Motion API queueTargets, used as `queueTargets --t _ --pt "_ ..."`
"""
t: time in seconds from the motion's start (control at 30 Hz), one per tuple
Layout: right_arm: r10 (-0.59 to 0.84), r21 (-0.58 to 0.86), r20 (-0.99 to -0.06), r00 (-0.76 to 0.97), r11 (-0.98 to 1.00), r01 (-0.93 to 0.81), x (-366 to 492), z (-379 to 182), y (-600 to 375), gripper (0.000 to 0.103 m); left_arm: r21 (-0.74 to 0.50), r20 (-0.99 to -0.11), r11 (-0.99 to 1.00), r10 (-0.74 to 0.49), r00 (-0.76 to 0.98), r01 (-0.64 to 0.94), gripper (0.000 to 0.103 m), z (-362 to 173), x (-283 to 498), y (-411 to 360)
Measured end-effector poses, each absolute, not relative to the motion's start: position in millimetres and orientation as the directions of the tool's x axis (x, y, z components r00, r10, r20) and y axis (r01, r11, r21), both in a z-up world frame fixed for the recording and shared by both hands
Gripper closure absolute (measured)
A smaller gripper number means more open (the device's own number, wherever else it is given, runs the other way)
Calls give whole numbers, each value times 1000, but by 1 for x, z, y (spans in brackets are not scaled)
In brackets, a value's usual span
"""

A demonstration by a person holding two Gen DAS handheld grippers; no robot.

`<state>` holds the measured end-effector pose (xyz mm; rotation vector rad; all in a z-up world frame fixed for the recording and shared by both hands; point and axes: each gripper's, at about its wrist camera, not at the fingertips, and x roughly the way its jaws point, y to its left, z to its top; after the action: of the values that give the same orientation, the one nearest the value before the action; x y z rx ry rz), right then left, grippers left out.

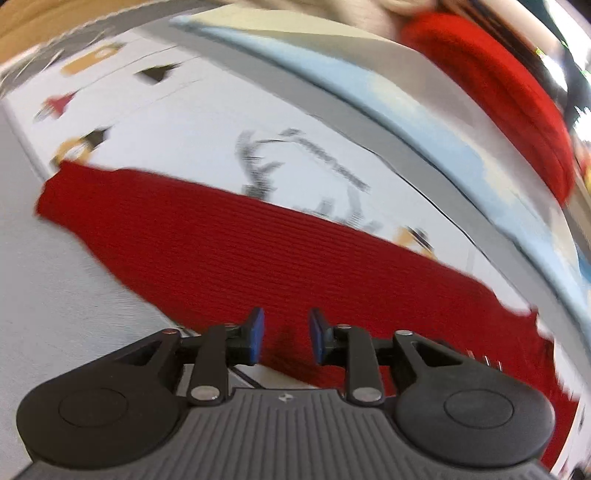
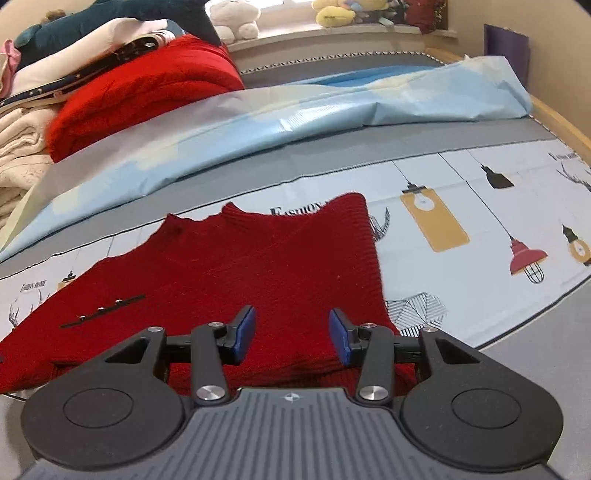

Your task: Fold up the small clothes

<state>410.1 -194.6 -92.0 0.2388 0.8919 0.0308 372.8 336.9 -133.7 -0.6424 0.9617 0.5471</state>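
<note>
A small dark red knit garment (image 2: 236, 266) lies flat on a pale printed cloth (image 2: 461, 229), one side folded over so its right edge runs straight. A black strip with metal snaps (image 2: 101, 310) shows on its left part. My right gripper (image 2: 291, 334) hovers open over the garment's near edge, nothing between its blue pads. In the blurred left wrist view the same red garment (image 1: 229, 251) stretches across the cloth. My left gripper (image 1: 286, 338) is open above it, with only a narrow empty gap between the pads.
A light blue sheet (image 2: 295, 110) lies bunched behind the printed cloth. At the back left a bright red sweater (image 2: 147, 81) rests against a heap of cream and white clothes (image 2: 22, 155). Plush toys (image 2: 236, 18) sit on the window ledge. A wooden bed rail (image 2: 561, 122) runs along the right.
</note>
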Motion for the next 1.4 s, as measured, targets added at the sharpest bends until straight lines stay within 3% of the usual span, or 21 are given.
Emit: queueTargets --t 0.3,0.57,0.6,0.63,0.7,0.8,0.97,1.1,1.23,1.27,1.33,1.4 --pt "177 247 -756 631 969 24 407 -88 -195 57 -361 -880 400 153 450 -842 66 -167 328 419" --pt "175 248 -764 621 968 33 408 -90 -202 57 -358 -871 408 178 458 -840 67 -177 332 419" --pt "175 248 -764 621 968 32 407 -90 -203 57 -348 -873 407 189 450 -844 71 -177 332 417" --pt "175 248 -764 621 968 32 407 -90 -205 57 -323 -878 410 206 432 -853 83 -176 334 415" --pt "175 248 -764 621 968 32 407 -90 -204 57 -278 -887 421 233 399 -863 88 -176 334 413" --pt "180 249 -766 617 968 28 405 -91 -211 57 -267 -887 410 249 389 -872 89 -176 334 411" --pt "182 248 -766 616 968 23 401 -91 -217 57 -312 -899 286 221 379 -906 80 -177 322 412" --pt "183 255 -768 613 967 31 402 -92 -222 57 -308 -892 315 232 387 -898 80 -184 330 409" --pt "182 253 -768 614 967 30 402 -92 -223 57 -260 -871 358 314 378 -897 93 -169 338 393" --pt "180 252 -768 614 967 33 402 -92 -223 57 -233 -850 402 358 386 -886 103 -158 344 384" --pt "175 251 -770 613 967 39 402 -93 -225 57 -194 -777 532 429 460 -824 103 -128 362 354" --pt "175 254 -771 612 966 43 402 -94 -227 57 -223 -687 676 402 606 -702 103 -93 378 311"
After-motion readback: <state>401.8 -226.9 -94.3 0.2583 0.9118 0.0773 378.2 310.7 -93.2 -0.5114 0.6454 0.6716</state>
